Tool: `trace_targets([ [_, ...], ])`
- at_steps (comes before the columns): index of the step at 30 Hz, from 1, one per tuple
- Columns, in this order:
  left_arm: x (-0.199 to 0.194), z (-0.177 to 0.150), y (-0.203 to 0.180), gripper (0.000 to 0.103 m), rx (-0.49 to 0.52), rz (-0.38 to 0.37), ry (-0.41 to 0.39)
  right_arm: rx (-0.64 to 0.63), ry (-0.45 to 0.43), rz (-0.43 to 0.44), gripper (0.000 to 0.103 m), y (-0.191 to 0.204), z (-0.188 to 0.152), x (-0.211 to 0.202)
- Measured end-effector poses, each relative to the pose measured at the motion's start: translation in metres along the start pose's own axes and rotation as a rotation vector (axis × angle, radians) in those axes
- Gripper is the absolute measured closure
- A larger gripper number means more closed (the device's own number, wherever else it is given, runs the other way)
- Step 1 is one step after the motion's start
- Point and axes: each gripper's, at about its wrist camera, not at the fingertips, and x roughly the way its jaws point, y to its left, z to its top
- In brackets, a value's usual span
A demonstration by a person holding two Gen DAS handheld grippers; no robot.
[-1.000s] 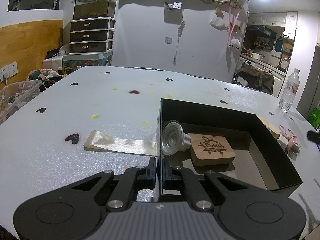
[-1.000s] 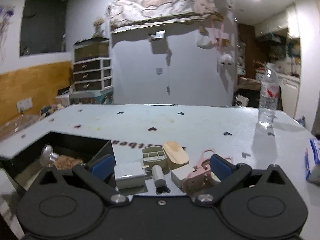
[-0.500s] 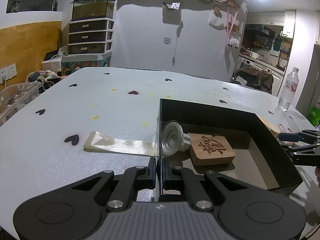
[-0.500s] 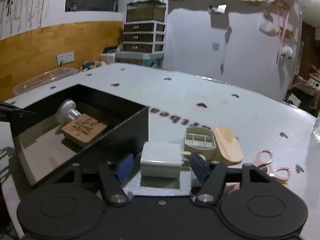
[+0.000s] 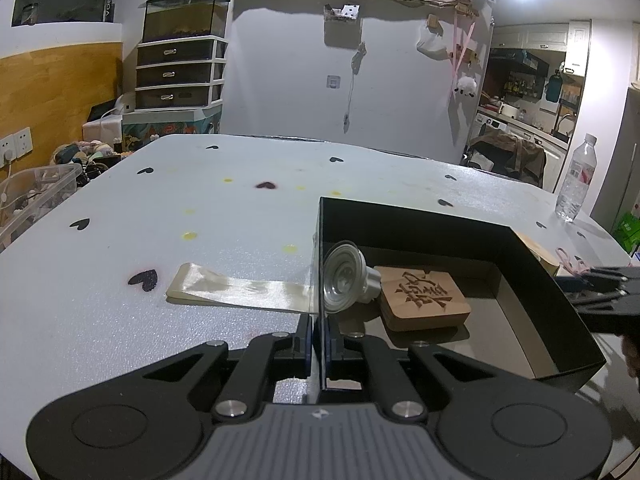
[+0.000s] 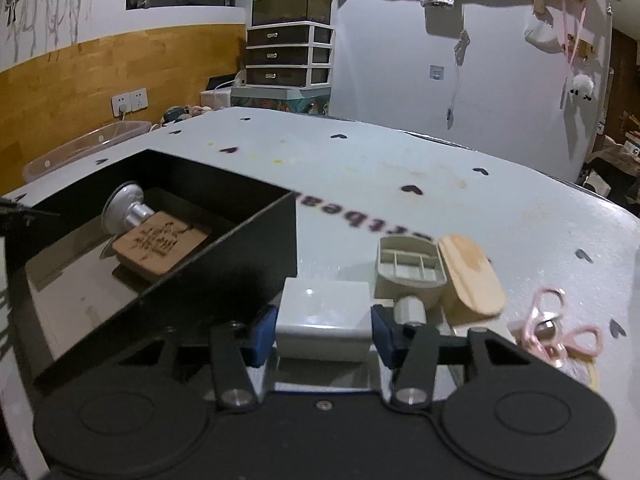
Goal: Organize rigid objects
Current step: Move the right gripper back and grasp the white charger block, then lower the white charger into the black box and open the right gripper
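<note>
A black open box (image 5: 516, 240) (image 6: 224, 236) sits on the white table. Inside lie a clear suction cup with a metal knob (image 5: 344, 280) (image 6: 128, 210) and a carved wooden coaster (image 5: 424, 298) (image 6: 160, 242). My left gripper (image 5: 318, 338) is shut on the box's near-left wall. My right gripper (image 6: 324, 330) has its blue pads against both sides of a white charger block (image 6: 324, 312) just right of the box. The right gripper also shows at the right edge of the left wrist view (image 5: 600, 288).
Beside the charger lie a grey compartment tray (image 6: 410, 270), a wooden oval lid (image 6: 470, 274), a small metal cylinder (image 6: 409, 309) and pink scissors (image 6: 560, 330). A strip of tape (image 5: 240, 290) lies left of the box. A water bottle (image 5: 576, 178) stands far right.
My right gripper swung left toward the box, moved in around the white charger and closed on it. The left gripper has stayed clamped on the box wall.
</note>
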Motion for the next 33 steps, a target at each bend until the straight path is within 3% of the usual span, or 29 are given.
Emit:
trace_targets([
  [8, 0.000, 0.000, 0.000, 0.098, -0.001, 0.000, 0.000, 0.029, 0.052, -0.002, 0.052, 0.004, -0.020, -0.037],
  [21, 0.001, 0.000, 0.000, 0.098, -0.001, 0.000, 0.000, 0.061, 0.067, -0.036, 0.050, 0.007, -0.013, -0.022],
  [27, 0.002, 0.000, 0.000, 0.097, -0.002, -0.001, -0.001, 0.011, -0.002, -0.014, 0.050, 0.006, 0.002, -0.049],
  [33, 0.002, 0.000, 0.000, 0.097, 0.009, -0.005, -0.002, -0.179, -0.094, 0.058, 0.050, 0.020, 0.044, -0.071],
])
